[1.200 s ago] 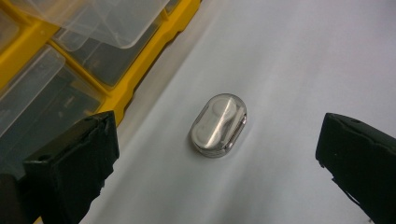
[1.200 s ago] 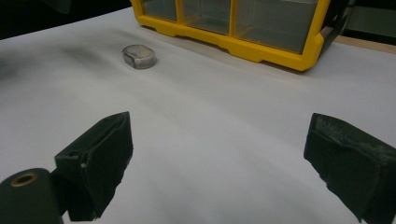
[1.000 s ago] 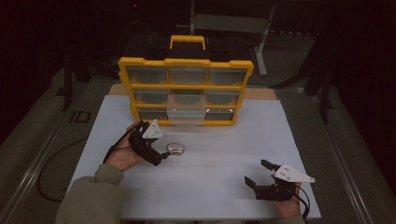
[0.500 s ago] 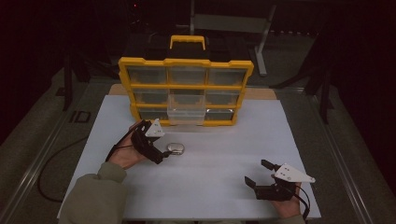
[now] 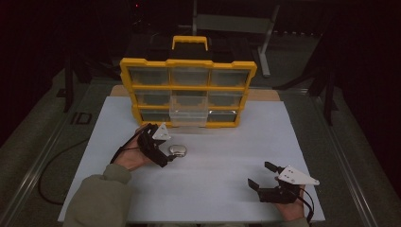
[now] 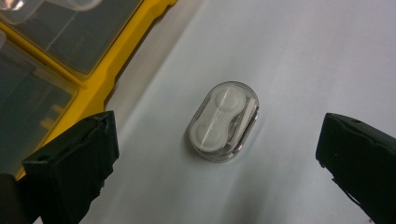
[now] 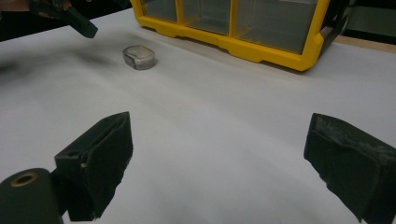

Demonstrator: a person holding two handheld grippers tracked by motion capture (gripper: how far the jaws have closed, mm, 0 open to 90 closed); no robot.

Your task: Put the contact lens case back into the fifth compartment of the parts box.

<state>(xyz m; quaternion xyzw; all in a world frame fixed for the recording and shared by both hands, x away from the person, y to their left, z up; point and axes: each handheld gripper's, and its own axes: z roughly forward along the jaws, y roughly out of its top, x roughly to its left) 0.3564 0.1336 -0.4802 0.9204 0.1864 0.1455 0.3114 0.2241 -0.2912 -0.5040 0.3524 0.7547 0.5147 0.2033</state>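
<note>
Right gripper [image 5: 263, 176] sits nearest at the desk's [image 5: 227, 156] front edge, jaws wide apart on nothing. Further in, the left gripper [image 5: 166, 155] hangs over the small clear case [image 5: 178, 150] — jaws spread, not touching — just before the yellow organizer [image 5: 188, 92].

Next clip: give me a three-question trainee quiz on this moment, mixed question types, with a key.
1. True or false: the left gripper is shut on the small clear case.
2. Multiple choice: the pulled-out clear drawer of the yellow organizer belongs to which column? A left, B middle, C right.
3. Fill in: the right gripper hovers over the white table with its jaws ____.

Key
1. False: its jaws stand wide, the case lying on the table between them, untouched.
2. B.
3. Open, nothing between them.
</note>
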